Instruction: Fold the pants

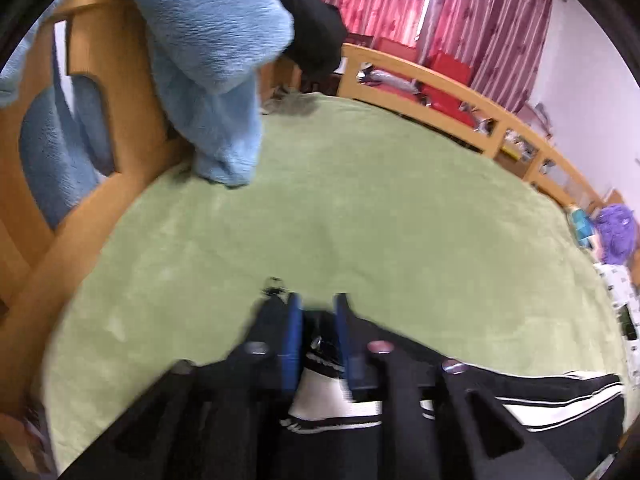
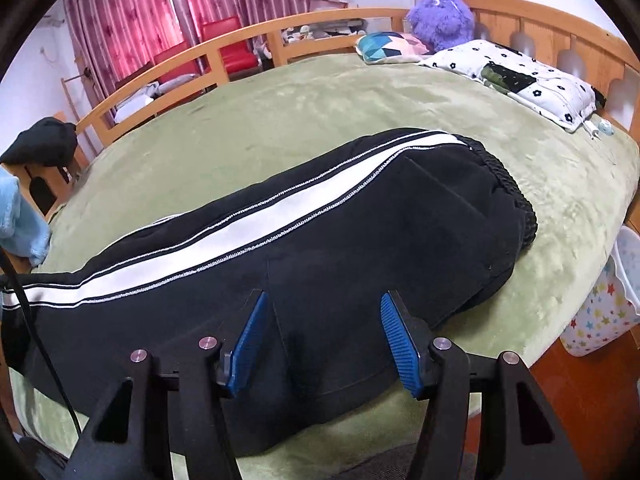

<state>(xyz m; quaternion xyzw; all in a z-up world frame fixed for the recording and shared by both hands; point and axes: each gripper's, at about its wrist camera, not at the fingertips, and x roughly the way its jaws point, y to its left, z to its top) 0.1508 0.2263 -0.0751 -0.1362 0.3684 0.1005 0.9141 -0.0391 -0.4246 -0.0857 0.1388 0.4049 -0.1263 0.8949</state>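
Note:
Black track pants point(image 2: 360, 232) with a white side stripe lie lengthwise on the green bed cover, folded leg on leg, waistband to the right. My right gripper point(image 2: 322, 312) is open, its blue pads point(image 2: 250, 332) spread over the seat of the pants near the bed's front edge. In the left wrist view my left gripper point(image 1: 318, 312) has its blue pads point(image 1: 294, 332) closed on the striped cuff end of the pants point(image 1: 332, 364), which bunches between them. The rest of the pants point(image 1: 560, 400) trails off to the right.
The green blanket point(image 2: 320, 112) covers the bed inside a wooden rail point(image 2: 192, 50). A floral pillow point(image 2: 516, 76), a patterned cushion point(image 2: 384, 46) and a purple plush toy point(image 2: 440, 16) lie by the headboard. Light blue fleece point(image 1: 208, 60) and a black garment point(image 1: 316, 28) hang over the footboard. A star-print bin point(image 2: 600, 308) stands on the floor.

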